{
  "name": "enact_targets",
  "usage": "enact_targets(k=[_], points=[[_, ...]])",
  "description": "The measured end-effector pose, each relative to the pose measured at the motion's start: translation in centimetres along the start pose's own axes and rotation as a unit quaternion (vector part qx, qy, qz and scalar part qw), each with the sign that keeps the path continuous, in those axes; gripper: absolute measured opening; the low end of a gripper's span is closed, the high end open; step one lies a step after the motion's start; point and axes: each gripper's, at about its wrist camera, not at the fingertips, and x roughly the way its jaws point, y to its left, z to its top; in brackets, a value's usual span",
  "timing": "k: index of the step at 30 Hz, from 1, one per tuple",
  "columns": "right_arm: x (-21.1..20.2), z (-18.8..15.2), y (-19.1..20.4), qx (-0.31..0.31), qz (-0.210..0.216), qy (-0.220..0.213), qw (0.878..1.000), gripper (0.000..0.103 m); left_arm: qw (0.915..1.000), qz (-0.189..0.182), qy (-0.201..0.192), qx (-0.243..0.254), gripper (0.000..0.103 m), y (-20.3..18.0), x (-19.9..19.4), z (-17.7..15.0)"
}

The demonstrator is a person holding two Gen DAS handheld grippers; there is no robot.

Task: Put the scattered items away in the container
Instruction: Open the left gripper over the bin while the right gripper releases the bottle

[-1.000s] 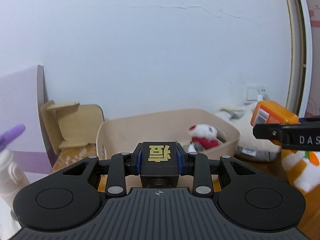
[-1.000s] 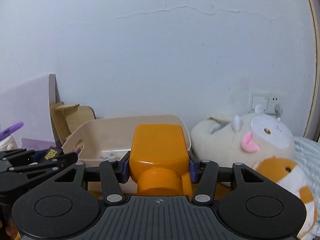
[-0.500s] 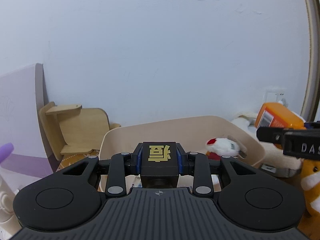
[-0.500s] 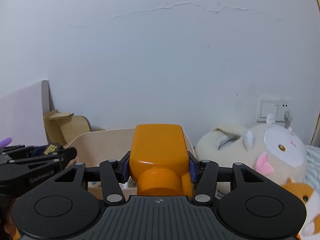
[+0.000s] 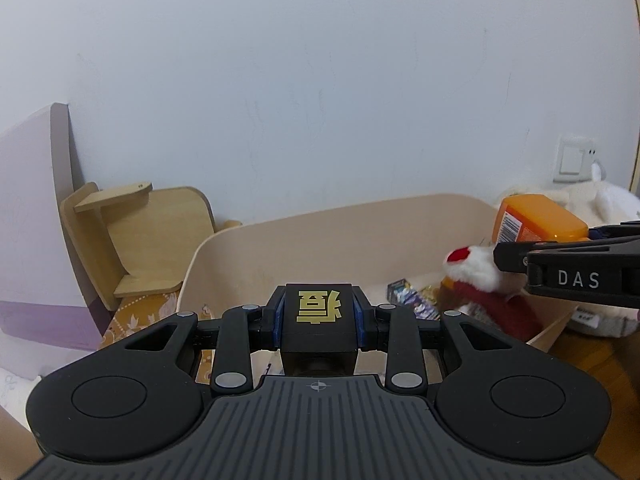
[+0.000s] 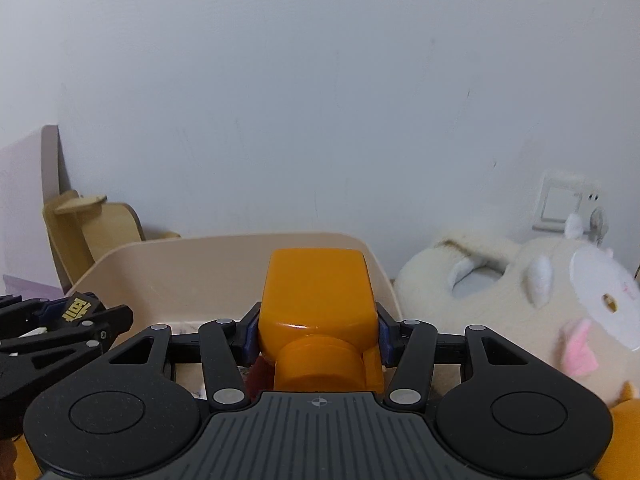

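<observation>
The left tool [image 5: 319,318] is clenched on a black block with a gold character [image 5: 318,322] above the beige container [image 5: 360,220], while the right tool [image 6: 318,330] grasps an orange bottle [image 6: 318,300] over the container's right end, near the red-and-white plush [image 5: 480,280] inside.

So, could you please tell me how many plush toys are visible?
3: a white-and-red plush inside the beige bin, a large cream plush right of it, an orange-and-white one in front. Others may be hidden.
</observation>
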Motion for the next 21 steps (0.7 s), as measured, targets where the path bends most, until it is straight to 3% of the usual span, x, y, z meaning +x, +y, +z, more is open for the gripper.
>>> enact_targets(k=[4, 7, 8, 9, 12, 21], points=[[1.2, -0.7, 0.2, -0.004, 0.005, 0.015, 1.000, 0.050, 1.0000, 0.001, 0.004, 0.001, 0.033, 0.2, 0.5, -0.4], [1.1, -0.9, 0.5, -0.003, 0.011, 0.013, 1.000, 0.050, 0.9999, 0.007, -0.007, 0.006, 0.057, 0.1, -0.1, -0.4], [1.0, -0.9, 0.4, -0.005, 0.011, 0.011, 1.000, 0.054, 0.9999, 0.004, -0.013, 0.007, 0.066, 0.1, -0.4, -0.4], [0.7, -0.9, 0.5, -0.009, 0.010, 0.007, 1.000, 0.061, 0.9998, 0.003, -0.019, 0.010, 0.068, 0.0, -0.7, -0.3], [-0.2, -0.6, 0.5, -0.010, 0.008, -0.012, 1.000, 0.069, 0.9994, 0.005, -0.029, 0.015, 0.071, -0.2, -1.4, -0.1], [-3.1, -0.2, 0.2, -0.004, 0.009, -0.028, 1.000, 0.077, 0.9994, 0.004, -0.034, 0.001, 0.073, 0.1, -3.4, -0.3]])
